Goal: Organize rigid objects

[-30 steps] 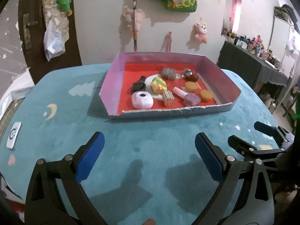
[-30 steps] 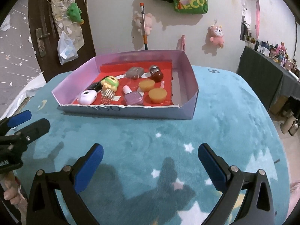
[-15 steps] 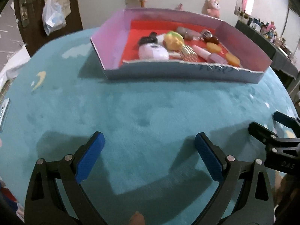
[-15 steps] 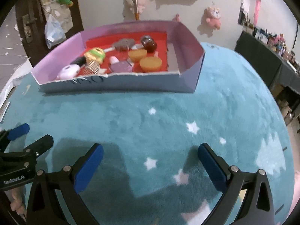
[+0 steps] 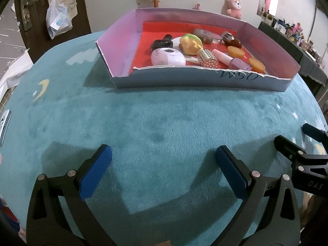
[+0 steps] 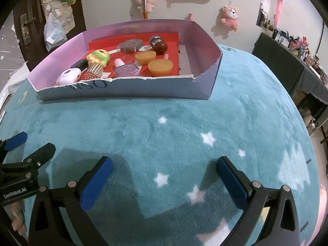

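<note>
A shallow cardboard box with a red floor sits at the far side of the teal plush table. Inside lie several small items: a white-lilac oval device, a yellow-green toy, a studded gold cylinder, a purple nail polish bottle, two orange pucks and a brown ball. My left gripper hovers low over the bare table well short of the box, its jaws opening wide, nothing between them. My right gripper stands open and empty beside it.
The teal cloth carries star and moon prints. A small white device lies at the table's left edge. A door with hanging bags and a wall with plush toys stand behind; a dark cluttered side table is at right.
Both grippers have dropped closer to the table and tilted downward, so the box now looks nearer and flatter. Both stay empty.
</note>
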{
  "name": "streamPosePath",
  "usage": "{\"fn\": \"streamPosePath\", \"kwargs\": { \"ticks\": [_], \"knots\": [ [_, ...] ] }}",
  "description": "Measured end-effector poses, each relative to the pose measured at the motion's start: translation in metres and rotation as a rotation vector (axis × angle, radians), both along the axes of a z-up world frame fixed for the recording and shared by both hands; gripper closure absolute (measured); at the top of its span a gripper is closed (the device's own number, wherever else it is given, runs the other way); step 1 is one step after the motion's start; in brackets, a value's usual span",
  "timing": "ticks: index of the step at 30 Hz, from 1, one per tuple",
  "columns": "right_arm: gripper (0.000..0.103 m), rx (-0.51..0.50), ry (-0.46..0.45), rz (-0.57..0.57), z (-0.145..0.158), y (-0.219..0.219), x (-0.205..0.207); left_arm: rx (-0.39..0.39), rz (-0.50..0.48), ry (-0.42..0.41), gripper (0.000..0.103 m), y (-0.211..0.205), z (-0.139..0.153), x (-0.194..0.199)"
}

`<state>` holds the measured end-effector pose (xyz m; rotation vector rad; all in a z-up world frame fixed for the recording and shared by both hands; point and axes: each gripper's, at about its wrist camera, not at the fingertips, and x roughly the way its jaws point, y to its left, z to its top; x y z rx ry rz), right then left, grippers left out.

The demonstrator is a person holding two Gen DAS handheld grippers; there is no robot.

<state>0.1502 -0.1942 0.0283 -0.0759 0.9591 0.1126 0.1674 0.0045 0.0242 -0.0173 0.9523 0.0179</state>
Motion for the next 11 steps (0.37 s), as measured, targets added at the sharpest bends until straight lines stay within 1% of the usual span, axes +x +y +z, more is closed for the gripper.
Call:
{"fn": "streamPosePath", "kwargs": {
  "ticks": [11],
  "knots": [
    [0.000,-0.001,0.000,-0.006,0.0005,0.0010,0.0012,-0.002,0.001,-0.001,0.000,0.0010,0.0004,-0.0006]
  ]
}}
